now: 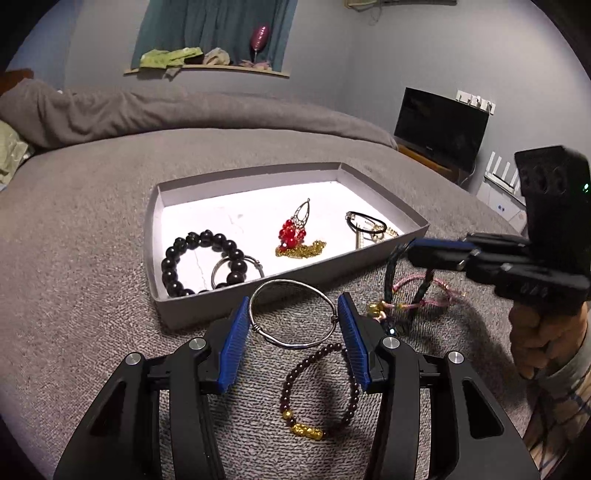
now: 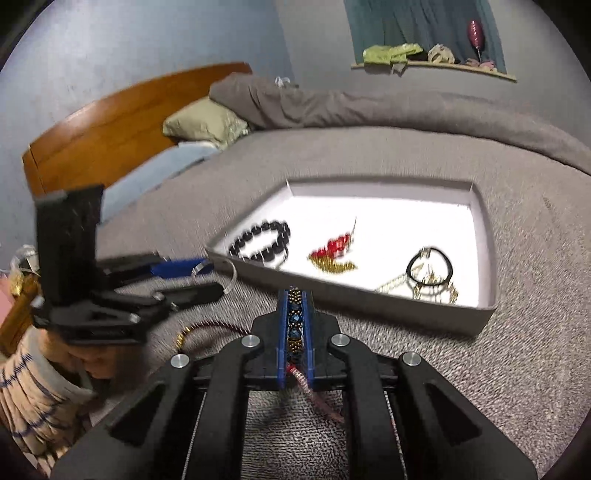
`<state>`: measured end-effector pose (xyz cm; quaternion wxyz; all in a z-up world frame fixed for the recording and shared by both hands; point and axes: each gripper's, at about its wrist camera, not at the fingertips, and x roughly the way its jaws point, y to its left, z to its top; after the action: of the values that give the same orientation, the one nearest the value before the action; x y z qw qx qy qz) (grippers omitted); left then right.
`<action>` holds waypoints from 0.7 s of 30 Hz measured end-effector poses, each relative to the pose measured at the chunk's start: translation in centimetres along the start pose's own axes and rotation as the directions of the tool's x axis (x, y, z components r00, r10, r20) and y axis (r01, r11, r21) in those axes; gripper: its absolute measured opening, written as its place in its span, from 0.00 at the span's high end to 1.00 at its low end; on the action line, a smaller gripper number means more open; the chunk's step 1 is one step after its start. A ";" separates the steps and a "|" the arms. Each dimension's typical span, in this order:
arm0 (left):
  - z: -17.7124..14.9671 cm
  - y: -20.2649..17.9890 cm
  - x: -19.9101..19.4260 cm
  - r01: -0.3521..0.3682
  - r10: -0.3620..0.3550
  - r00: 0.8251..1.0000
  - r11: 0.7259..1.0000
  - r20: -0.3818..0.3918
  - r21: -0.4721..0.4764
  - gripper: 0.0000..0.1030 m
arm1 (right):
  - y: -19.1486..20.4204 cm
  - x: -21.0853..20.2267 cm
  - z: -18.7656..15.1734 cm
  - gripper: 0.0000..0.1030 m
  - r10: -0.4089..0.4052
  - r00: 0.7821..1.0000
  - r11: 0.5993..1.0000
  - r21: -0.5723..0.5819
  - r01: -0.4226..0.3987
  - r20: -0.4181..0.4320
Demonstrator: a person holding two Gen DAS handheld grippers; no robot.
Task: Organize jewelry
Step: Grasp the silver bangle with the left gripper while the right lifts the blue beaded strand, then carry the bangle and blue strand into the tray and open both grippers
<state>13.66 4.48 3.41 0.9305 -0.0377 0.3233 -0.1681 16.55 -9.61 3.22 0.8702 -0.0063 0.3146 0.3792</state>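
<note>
Left gripper [image 1: 293, 321]: jaws apart, either side of the silver bangle [image 1: 291, 314] on the bed [image 1: 92, 240], just near of the box [image 1: 295, 275].
Right gripper [image 2: 294, 328]: clamped on a beaded bracelet [image 2: 294, 317], right of the bangle, beside the box's near wall.
Box: holds a black bead bracelet [image 1: 201, 262], red earring [image 1: 293, 230].

A bed [image 1: 92, 221] under a grey blanket spreads ahead of the tongs, its wooden headboard [image 2: 122, 122] and green pillow [image 2: 207, 123] against blue-grey walls. Beyond hangs a teal curtain [image 1: 214, 29] above a cluttered sill [image 1: 207, 68]; a dark television [image 1: 439, 127] stands far right.
</note>
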 end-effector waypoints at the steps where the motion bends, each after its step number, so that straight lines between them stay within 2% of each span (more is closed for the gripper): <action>1: 0.1 0.0 0.0 0.000 0.000 1.000 1.000 0.003 -0.001 0.52 | 0.0 -0.4 0.2 0.93 0.001 1.000 1.000 0.003 -0.001 0.015; 8: 1.2 -0.4 0.0 0.004 -0.004 1.000 1.000 0.025 0.004 0.52 | -0.2 -2.0 1.6 0.93 -0.010 0.996 1.000 0.012 0.009 0.089; 21: 4.6 -0.3 1.3 -0.005 0.004 0.998 1.000 0.061 0.011 0.52 | -3.1 -2.9 4.0 0.93 -0.032 0.988 0.997 0.068 0.022 0.153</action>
<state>17.38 3.61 6.37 0.9405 -0.0370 0.2940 -0.1664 19.28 -12.68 7.37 0.8967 0.0478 0.2586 0.3560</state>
